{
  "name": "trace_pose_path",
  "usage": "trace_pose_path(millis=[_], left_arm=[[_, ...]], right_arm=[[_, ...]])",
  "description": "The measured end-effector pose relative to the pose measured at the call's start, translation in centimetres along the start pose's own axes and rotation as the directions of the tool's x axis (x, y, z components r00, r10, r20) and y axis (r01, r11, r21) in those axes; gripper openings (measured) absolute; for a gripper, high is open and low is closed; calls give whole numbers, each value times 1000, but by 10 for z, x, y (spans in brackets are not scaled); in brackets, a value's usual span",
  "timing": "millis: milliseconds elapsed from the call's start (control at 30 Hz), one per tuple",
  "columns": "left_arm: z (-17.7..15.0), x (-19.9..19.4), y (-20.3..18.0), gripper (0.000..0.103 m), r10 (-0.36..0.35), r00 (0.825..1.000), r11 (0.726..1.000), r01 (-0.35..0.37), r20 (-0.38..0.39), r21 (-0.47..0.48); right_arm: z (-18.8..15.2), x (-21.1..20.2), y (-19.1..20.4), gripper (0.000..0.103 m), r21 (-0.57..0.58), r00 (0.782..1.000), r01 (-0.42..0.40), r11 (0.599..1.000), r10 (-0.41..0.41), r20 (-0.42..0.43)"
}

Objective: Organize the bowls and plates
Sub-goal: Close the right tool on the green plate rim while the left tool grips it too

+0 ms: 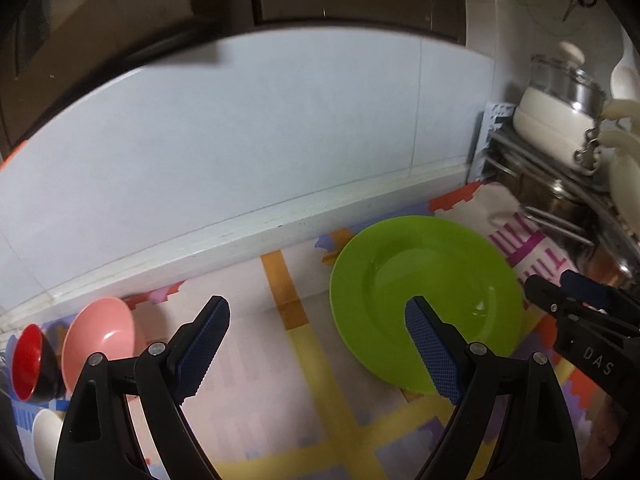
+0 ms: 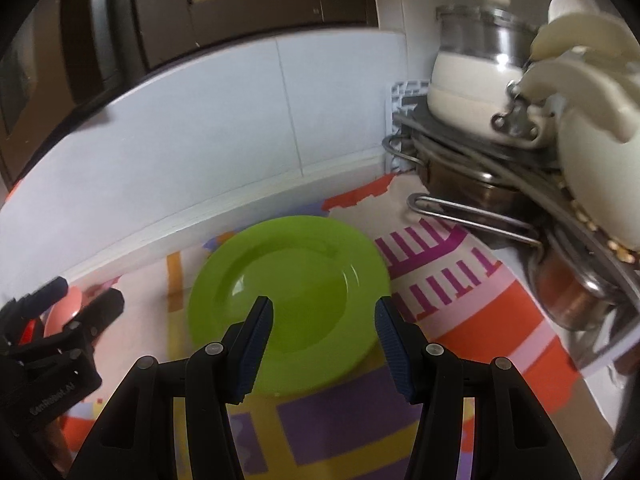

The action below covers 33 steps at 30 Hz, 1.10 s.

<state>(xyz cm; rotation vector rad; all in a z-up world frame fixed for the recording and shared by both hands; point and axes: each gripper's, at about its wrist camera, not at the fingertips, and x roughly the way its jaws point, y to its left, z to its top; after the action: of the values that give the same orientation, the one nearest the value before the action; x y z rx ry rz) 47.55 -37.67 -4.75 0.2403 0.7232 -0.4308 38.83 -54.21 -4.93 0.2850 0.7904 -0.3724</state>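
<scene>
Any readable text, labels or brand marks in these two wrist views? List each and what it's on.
"DAS" - white letters on the black body of the right gripper, seen from the left wrist view.
Small white print on the black body of the left gripper, seen from the right wrist view - blurred, ends in something like "AI", not reliably readable.
Nothing readable on the green plate or the patterned mat.

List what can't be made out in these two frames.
- Green plate: near rim hidden behind the right gripper's fingers, right wrist view.
- White dish: cut off by the frame edge and left gripper, left wrist view.
- Pink bowl: mostly hidden by the left gripper and blurred, right wrist view.
- Pot rack: contents blurred, overlapping.
</scene>
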Motion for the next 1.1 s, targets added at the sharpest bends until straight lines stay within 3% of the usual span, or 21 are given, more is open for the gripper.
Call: trace_pose_path(millis=[267,500,767,1100], left_arm=[[1,61,-7,89,-43,993,999,40,-112,-30],[-1,95,-12,87,-24,987,1000,22,-161,-19],[0,109,-22,81,-38,981,999,38,-193,-3],[0,121,-31,64,-69,966,998,70,-249,-2]], right_arm=[[7,53,-18,54,-8,997,58,998,-58,-52],[10,88,-25,54,-22,992,81,996,-83,-96],[10,115,-38,54,27,984,59,998,-54,-168],[11,128,-42,50,42,979,53,998,-44,-199]])
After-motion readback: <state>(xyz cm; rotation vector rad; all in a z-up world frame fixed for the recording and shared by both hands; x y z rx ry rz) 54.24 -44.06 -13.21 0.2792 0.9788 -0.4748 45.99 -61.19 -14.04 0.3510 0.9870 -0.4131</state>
